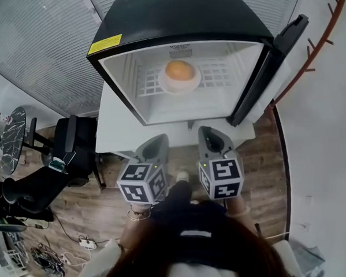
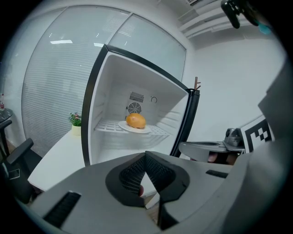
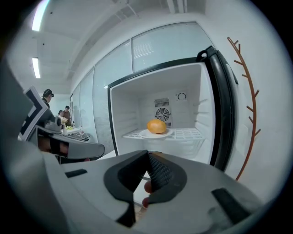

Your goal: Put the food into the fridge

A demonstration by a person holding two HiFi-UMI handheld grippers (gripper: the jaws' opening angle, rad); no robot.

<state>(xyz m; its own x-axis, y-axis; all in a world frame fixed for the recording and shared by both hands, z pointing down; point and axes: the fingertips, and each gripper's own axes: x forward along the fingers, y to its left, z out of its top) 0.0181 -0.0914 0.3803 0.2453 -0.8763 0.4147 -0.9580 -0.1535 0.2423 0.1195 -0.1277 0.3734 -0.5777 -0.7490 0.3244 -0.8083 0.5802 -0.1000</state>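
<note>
Fingers of left gripper and right gripper meet, seemingly empty, clear of the open fridge.

Food on plate, plate on shelf inside fridge; door at fridge's right.

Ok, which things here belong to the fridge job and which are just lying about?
Job: fridge, its open door, food, plate, left hand-held gripper, right hand-held gripper, both shut.
Lying about: potted plant, office chair, floor cables.
</note>
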